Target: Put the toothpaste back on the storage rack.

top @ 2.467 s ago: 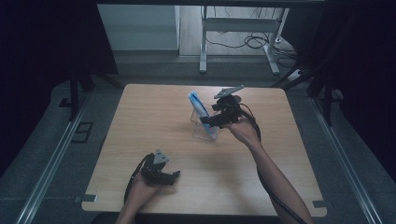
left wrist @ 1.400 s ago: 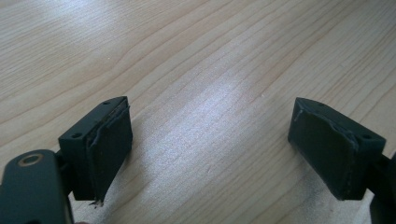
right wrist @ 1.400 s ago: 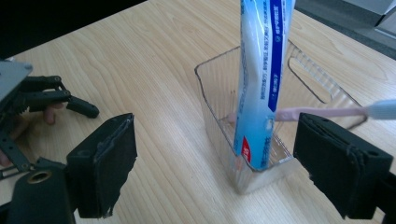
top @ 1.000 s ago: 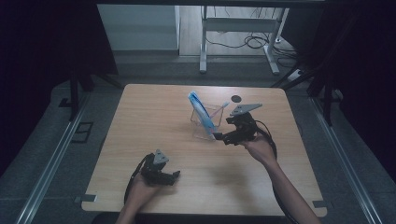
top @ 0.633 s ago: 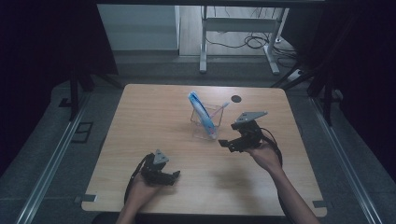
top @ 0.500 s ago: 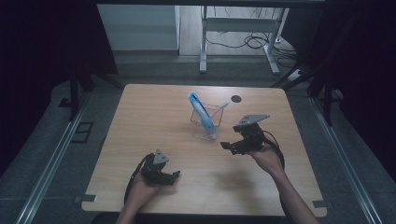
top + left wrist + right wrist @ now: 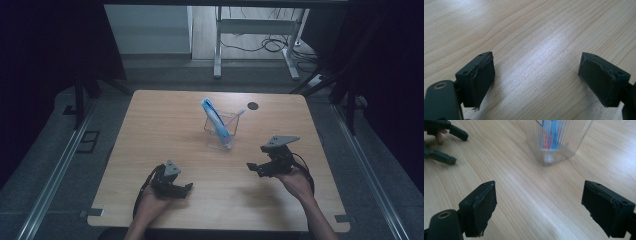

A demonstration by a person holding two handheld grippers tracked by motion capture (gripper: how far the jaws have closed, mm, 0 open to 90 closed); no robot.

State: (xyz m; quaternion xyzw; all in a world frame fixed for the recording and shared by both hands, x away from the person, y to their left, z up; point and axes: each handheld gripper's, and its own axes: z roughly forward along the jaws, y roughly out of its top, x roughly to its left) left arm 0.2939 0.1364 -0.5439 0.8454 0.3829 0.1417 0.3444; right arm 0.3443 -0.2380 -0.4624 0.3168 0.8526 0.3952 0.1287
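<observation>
A clear ribbed plastic cup (image 7: 221, 131) stands near the table's middle, holding a blue toothpaste tube (image 7: 215, 117) and a toothbrush (image 7: 236, 117) that lean out of it. In the right gripper view the cup (image 7: 556, 140) stands ahead of the jaws. My right gripper (image 7: 254, 167) hovers open to the cup's right and nearer the front, nothing between its jaws (image 7: 537, 210). My left gripper (image 7: 184, 189) rests open near the front edge at the left, with bare wood between its pads (image 7: 536, 82).
The wooden table (image 7: 165, 120) has a small dark round spot (image 7: 253, 105) at the back right. The other gripper's jaws (image 7: 445, 135) show at the upper left of the right gripper view. Metal table legs and cables lie on the floor beyond.
My right gripper has let go at the cup and drawn back toward the front right, ending open and empty. The left gripper has stayed put.
</observation>
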